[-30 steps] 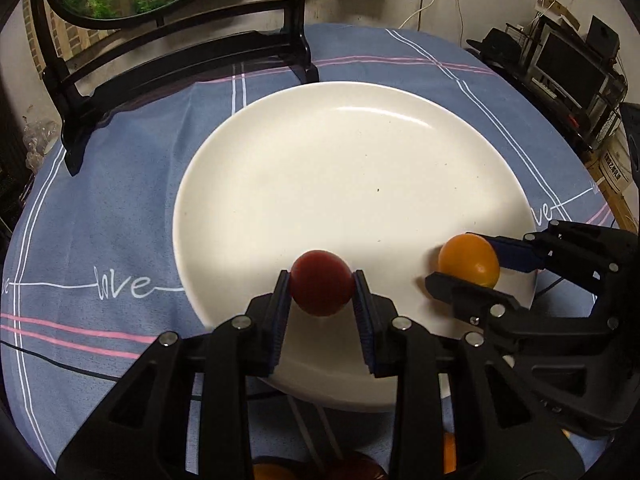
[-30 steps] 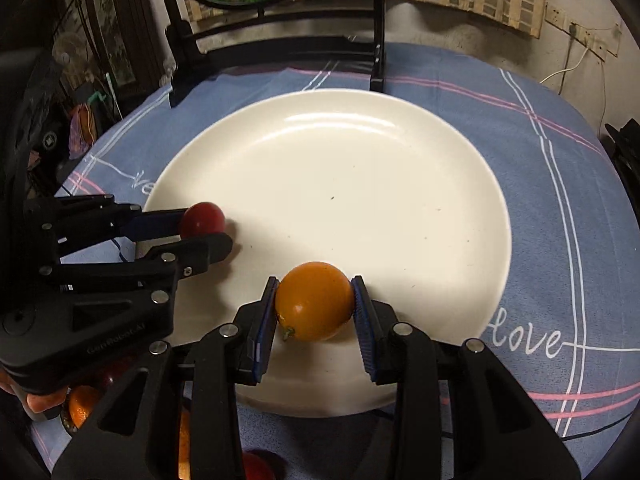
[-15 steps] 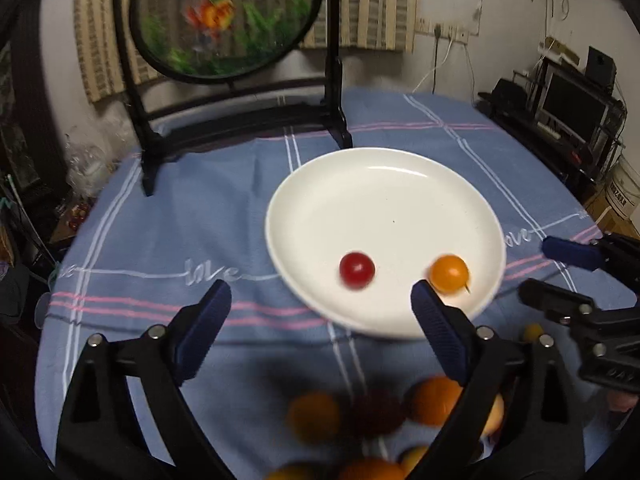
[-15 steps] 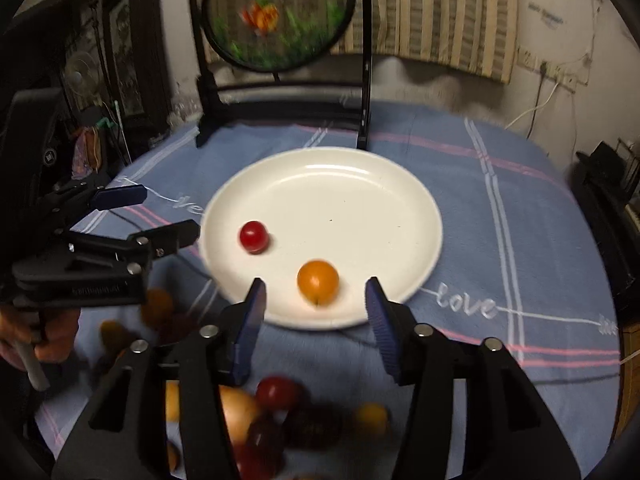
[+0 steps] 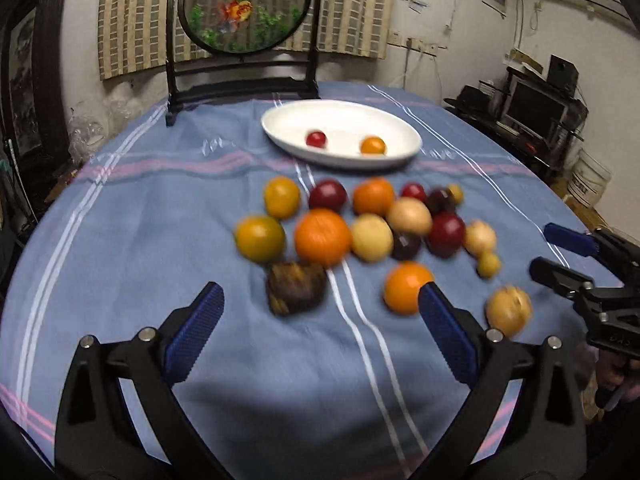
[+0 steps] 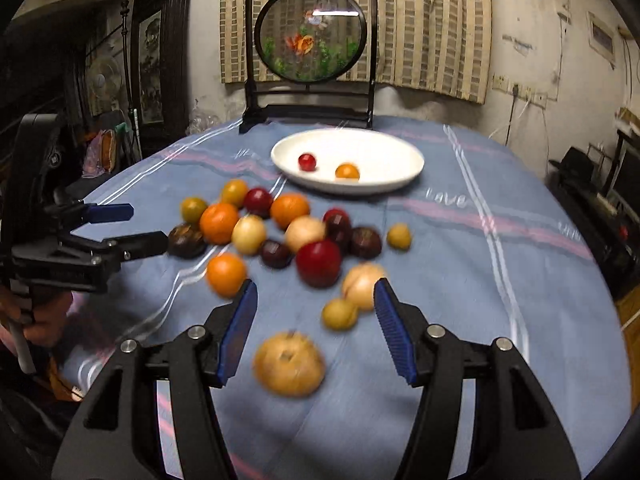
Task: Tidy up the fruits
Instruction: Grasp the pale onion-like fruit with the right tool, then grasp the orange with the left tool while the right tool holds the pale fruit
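Lived-in home, clothed table (image 5: 120,240), goldfish screen (image 6: 311,32), curtains (image 5: 352,8)

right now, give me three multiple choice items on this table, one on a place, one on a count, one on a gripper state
1. Where is the small red fruit?
A. in the white plate
B. in the pile on the cloth
C. between the left gripper's jaws

2. How many fruits lie in the plate?
A. none
B. two
C. five

3. How does the right gripper stand?
A. shut on an orange fruit
B. fully shut with nothing in it
C. open, gripping nothing

Answers:
1 A, it sits in the plate beside the small orange fruit, beyond the pile.
2 B, only the red one and the orange one are in it.
3 C, its jaws have just been opening and both pads stand apart in the air, pressing on no fruit.
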Tool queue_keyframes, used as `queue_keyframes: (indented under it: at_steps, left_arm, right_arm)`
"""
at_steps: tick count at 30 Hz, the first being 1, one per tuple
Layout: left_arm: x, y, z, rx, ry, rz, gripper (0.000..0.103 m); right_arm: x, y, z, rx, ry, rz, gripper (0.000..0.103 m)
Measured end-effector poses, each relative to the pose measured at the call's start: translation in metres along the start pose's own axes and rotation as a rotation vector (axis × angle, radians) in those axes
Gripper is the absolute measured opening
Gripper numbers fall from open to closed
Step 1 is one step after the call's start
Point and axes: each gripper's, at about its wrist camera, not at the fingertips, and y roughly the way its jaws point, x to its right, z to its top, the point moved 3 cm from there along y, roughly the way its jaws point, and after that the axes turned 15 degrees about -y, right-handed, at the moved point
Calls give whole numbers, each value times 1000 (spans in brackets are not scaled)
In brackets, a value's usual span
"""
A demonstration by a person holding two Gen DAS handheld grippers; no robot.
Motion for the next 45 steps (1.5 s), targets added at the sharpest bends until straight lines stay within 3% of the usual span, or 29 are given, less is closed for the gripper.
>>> queue_keyframes:
  at_steps: [2,4,8,18,25,29,35,39,43,45]
  left_arm:
    - [3,3,-12,-20,11,-22,99]
    - [7,9,-22,-51,35,20,99]
    - [10,5,-29,-42,64,-4,99]
    - [-7,13,-25,-101,-53,-27,99]
    - [-8,16,-24,-114,-63,-34,99]
    - [-8,16,-24,-116,-65,-34,99]
    - [-8,16,-24,-116,-62,-43,99]
    - [6,13,-24,-106,16,-100,98]
    - [32,16,-22,-89,124,-125,89]
    - [42,23,-21,-104,161,-129,77]
  right_arm:
    - [-6,3,-10,-22,0,8,61]
    - [-13,12,-19,-54,-10,2,61]
    - [-17,22,-26,-81,0,23,61]
    - [-18,20,-28,-69,7,57,61]
    - [-22,21,-27,-79,-23,52,61]
    - [-25,26,-28,-111,-37,49,49]
    - [-22,29,-28,-122,-25,51,46]
    - [-13,26,-30,-93,41,89,45]
    - [-6,27,-31,-89,88,113,45]
    - [-7,26,-31,-88,87,114,45]
